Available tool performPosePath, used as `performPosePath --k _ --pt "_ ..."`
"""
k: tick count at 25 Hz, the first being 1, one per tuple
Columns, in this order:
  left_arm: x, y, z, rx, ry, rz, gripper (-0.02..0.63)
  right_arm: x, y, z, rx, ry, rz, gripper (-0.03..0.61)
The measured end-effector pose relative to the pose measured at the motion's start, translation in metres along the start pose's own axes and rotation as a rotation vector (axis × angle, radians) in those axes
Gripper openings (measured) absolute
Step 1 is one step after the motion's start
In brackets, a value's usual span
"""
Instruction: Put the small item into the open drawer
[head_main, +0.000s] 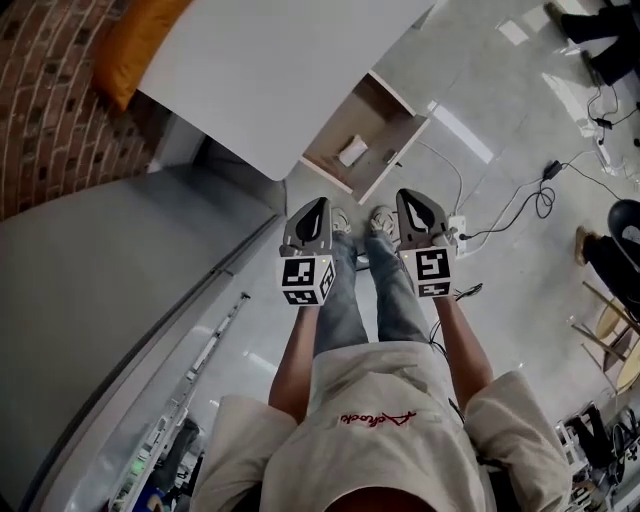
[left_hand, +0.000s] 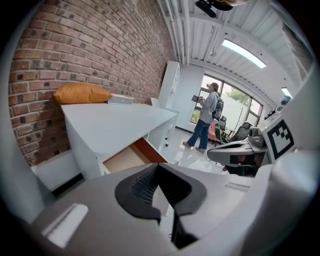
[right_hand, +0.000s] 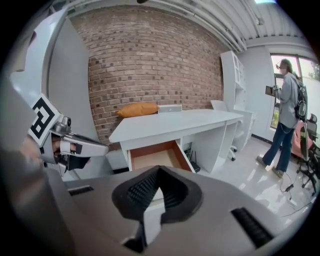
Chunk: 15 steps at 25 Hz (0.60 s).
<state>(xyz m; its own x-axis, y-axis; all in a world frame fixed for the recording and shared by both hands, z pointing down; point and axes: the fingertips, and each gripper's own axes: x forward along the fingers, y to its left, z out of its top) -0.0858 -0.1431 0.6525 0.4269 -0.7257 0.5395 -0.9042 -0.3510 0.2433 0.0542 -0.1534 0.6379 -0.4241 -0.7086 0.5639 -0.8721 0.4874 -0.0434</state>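
Observation:
The wooden drawer (head_main: 365, 140) stands pulled out from under the white desk (head_main: 270, 70), and a small white item (head_main: 352, 150) lies inside it. Both grippers hang side by side in front of the person's legs, short of the drawer. In the head view the left gripper (head_main: 318, 203) and the right gripper (head_main: 408, 195) point toward the drawer. The left gripper (left_hand: 158, 165) has its jaws together with nothing between them. The right gripper (right_hand: 159, 169) is shut and empty too. The drawer (right_hand: 152, 155) shows ahead in the right gripper view, where I cannot make out the item.
An orange cushion (right_hand: 137, 109) and a closed laptop (right_hand: 170, 108) lie on the desk against the brick wall. Cables and a power strip (head_main: 455, 225) trail over the glossy floor at the right. A person (right_hand: 285, 115) stands by the window. A grey ledge (head_main: 110, 280) runs along the left.

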Motion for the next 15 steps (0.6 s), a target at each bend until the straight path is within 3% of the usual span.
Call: performPosePath --k 15 --pt "-0.051 -0.022 0.15 0.122 -0.209 0.035 0.009 -0.072 -0.039 0.13 0.018 -0.222 -0.1 0.012"
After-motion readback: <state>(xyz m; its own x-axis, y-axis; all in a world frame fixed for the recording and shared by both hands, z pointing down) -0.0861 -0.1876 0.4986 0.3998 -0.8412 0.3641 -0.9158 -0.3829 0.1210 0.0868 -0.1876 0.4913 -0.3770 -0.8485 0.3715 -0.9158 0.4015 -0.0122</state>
